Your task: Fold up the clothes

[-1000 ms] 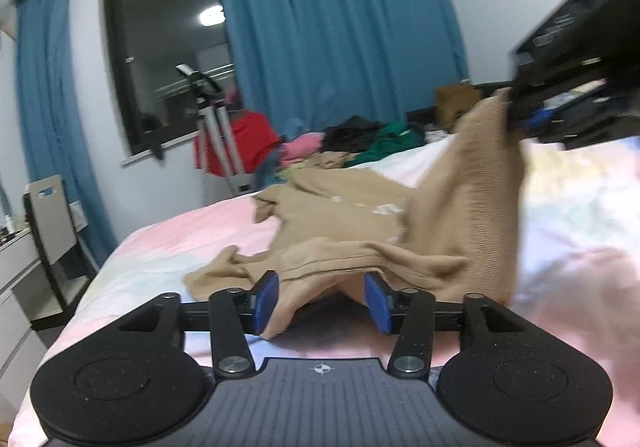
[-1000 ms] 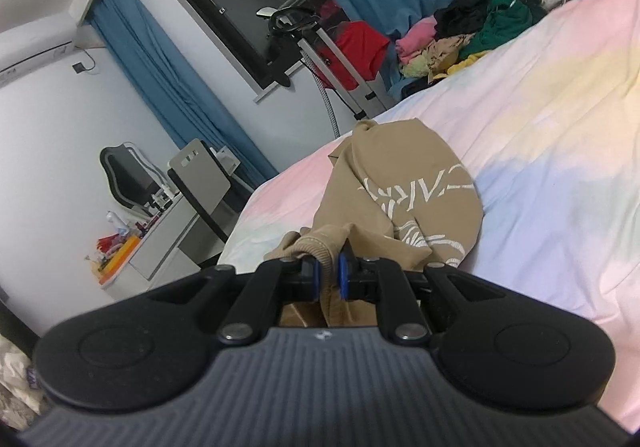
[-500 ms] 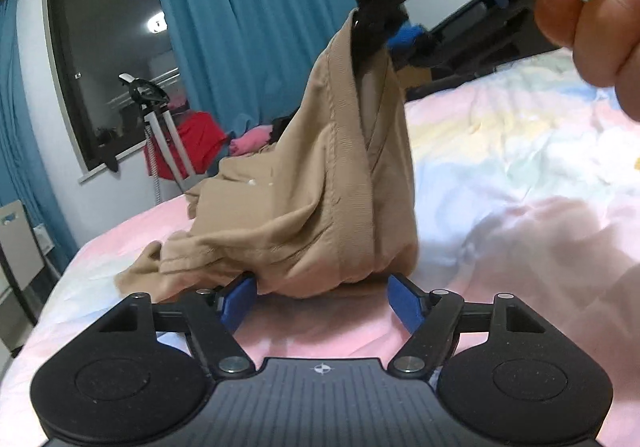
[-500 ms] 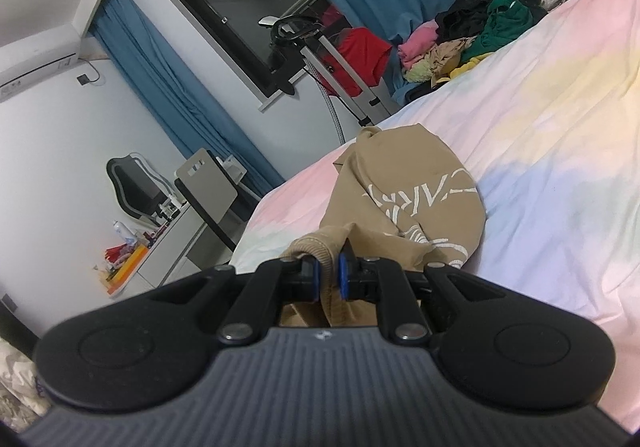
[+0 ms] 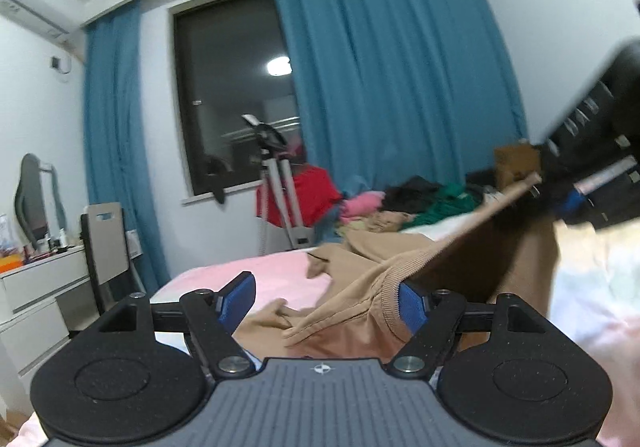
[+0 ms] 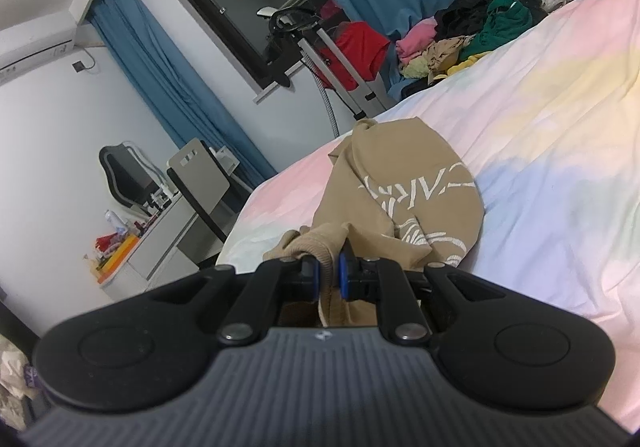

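A tan sweatshirt with white lettering lies crumpled on the pastel bed sheet. My right gripper is shut on its ribbed hem, lifting that edge. In the left wrist view the same hem stretches taut from the right gripper at upper right down toward me. My left gripper is open, its blue pads wide apart, with the ribbed edge of the tan sweatshirt lying between them, close to the right pad.
A heap of mixed clothes lies at the bed's far side under blue curtains. A tripod and a red item stand by the dark window. A white desk and chair sit left of the bed.
The right gripper moved the held hem from high in front of my left gripper out to the right, pulling it taut. The left gripper's view tilted up; its pads opened wider.
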A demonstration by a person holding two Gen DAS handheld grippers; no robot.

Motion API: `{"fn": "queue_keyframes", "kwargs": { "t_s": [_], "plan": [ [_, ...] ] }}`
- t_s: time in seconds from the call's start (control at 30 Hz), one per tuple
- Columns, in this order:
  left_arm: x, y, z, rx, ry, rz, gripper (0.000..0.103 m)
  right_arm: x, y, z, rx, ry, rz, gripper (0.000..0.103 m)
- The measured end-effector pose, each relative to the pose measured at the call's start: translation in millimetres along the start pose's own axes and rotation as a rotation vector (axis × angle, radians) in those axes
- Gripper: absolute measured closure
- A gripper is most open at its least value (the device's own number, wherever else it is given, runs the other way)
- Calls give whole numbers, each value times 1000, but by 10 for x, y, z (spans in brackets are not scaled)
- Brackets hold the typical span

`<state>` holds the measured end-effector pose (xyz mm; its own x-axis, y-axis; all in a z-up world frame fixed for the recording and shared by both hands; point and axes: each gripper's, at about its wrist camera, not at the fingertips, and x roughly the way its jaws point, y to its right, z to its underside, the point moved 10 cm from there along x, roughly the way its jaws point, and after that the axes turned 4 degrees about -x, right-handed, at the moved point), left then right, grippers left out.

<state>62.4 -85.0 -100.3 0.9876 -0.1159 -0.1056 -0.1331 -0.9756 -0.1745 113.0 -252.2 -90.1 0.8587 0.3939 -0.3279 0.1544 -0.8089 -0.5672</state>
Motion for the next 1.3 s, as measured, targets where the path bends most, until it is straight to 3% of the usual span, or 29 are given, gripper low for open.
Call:
{"fn": "queue_keyframes", "kwargs": {
  "t_s": [0.1, 0.27, 0.3, 0.4, 0.47, 0.67, 0.8, 0.97, 1.07, 1.27, 1.3],
  "plan": [
    [-33, -115, -139, -13, 33, -31, 27, 39, -11, 79, -10, -32, 6, 87],
    [-59, -317, -403, -64, 87, -62, 27, 139, 108, 276, -55, -118, 131, 68],
    [-65, -359, -456, -75, 97, -68, 27, 169, 120, 323, -63, -143, 141, 61],
    [-94, -499, -574, -109, 113, -83, 27, 213, 99, 419, -110, -193, 155, 56],
    [-119, -604, -630, -140, 120, -99, 27, 198, 74, 425, -161, -190, 181, 45],
    [-271, -946, -852, -251, 162, -157, 28, 26, 12, 260, -352, -76, 335, 47],
    [-341, -1090, -978, -296, 182, -161, 28, -303, -49, -84, -305, 165, 347, 46],
    [-397, -946, -992, -274, 158, -80, 28, -698, -74, -330, -301, 406, 416, 46],
    [-392, -837, -936, -254, 139, -60, 28, -618, 85, -306, -263, 336, 440, 45],
    [-284, -783, -752, -254, 83, -72, 28, 97, 479, 346, -167, -133, 410, 45],
    [-263, -782, -717, -255, 72, -77, 28, 161, 474, 434, -188, -173, 413, 46]
  ]
}}
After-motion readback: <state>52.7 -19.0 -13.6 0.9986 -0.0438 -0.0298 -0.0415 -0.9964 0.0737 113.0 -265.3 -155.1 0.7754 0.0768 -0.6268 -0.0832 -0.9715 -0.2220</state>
